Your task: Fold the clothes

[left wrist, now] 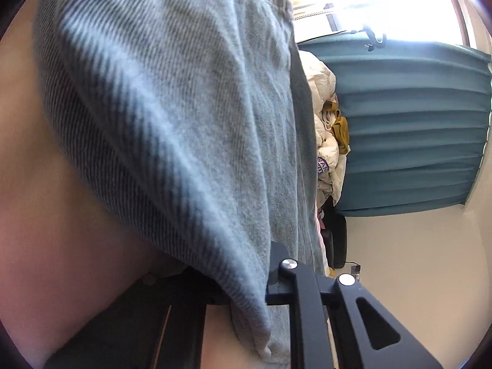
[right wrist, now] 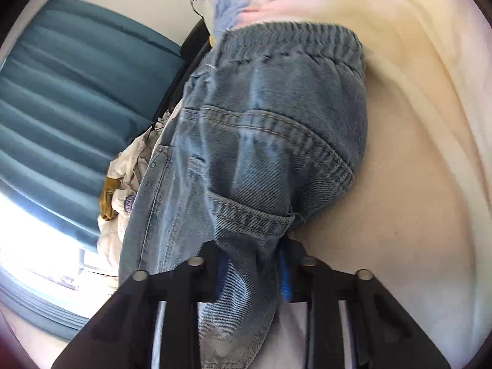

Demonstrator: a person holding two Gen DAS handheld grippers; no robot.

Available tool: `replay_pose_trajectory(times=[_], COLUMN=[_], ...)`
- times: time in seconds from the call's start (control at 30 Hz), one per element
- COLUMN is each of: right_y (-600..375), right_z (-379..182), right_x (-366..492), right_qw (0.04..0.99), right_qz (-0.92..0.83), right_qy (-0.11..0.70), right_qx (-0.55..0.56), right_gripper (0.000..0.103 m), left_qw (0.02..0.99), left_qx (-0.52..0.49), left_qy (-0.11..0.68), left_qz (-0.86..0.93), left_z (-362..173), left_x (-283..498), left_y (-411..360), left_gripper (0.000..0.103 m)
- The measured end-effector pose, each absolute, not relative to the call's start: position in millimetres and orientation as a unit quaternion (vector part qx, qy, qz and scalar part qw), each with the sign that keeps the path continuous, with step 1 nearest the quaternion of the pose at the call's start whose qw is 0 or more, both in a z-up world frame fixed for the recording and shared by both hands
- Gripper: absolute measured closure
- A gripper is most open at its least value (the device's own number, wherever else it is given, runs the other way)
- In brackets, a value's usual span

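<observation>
Light blue denim jeans (left wrist: pixel 184 117) fill the left wrist view, their inner side facing the camera. My left gripper (left wrist: pixel 255 295) is shut on a fold of that denim, which drapes over and hides one finger. In the right wrist view the jeans (right wrist: pixel 261 141) show an elastic waistband at the top and a stitched back pocket. My right gripper (right wrist: pixel 253 273) is shut on a bunch of the denim near the pocket corner, blue pads (right wrist: pixel 284 279) pressing it from both sides. The jeans hang between the two grippers over a cream sheet (right wrist: pixel 399 153).
A pile of white and mustard clothes (left wrist: pixel 330 135) lies behind the jeans, seen too as the pile (right wrist: pixel 123 184). A teal curtain (left wrist: pixel 415 129) hangs by a bright window (left wrist: pixel 384 3). A dark chair (left wrist: pixel 336 243) stands against the pale wall.
</observation>
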State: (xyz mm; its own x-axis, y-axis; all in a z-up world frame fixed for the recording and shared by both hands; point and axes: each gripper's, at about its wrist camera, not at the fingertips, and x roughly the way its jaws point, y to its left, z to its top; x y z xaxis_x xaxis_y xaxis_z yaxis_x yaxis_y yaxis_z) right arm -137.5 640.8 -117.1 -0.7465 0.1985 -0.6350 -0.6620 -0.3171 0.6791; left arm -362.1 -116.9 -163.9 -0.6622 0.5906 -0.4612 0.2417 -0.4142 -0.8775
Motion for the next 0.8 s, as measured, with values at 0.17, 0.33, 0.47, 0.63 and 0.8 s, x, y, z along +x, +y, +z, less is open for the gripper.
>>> replay_pose_trajectory(times=[0.17,0.33,0.47,0.63,0.8], right_y=[632.9,627.4,623.1,617.8,615.4], right_z=[-76.0,-49.6,-30.4,-18.4,-22.2], right_x=[-135.5,-110.0,-82.0,-27.7,24.7], right_qw=[0.281,0.279,0.27,0.264,0.265], right_qz=[0.801,0.801,0.804,0.805,0.801], right_qy=[0.472,0.479,0.476,0.478,0.482], right_qx=[-0.237,-0.227,-0.23,-0.232,-0.235], right_gripper=[0.091,0.091,0.091,0.091,0.091], left_qw=[0.127,0.123,0.119,0.116,0.114], left_qx=[-0.379,-0.399,-0.416,-0.438,-0.463], left_qy=[-0.502,-0.51,-0.518,-0.527,-0.5], left_qz=[0.767,0.752,0.738,0.719,0.723], left_z=[-131.4,-128.7,-127.9,-127.4,-122.1], left_x=[-345.2,-309.3,-280.2,-242.2,-205.3], left_y=[-114.6,-122.7,-129.8,-138.7,-140.1], left_gripper=[0.095,0.095,0.095,0.095,0.095])
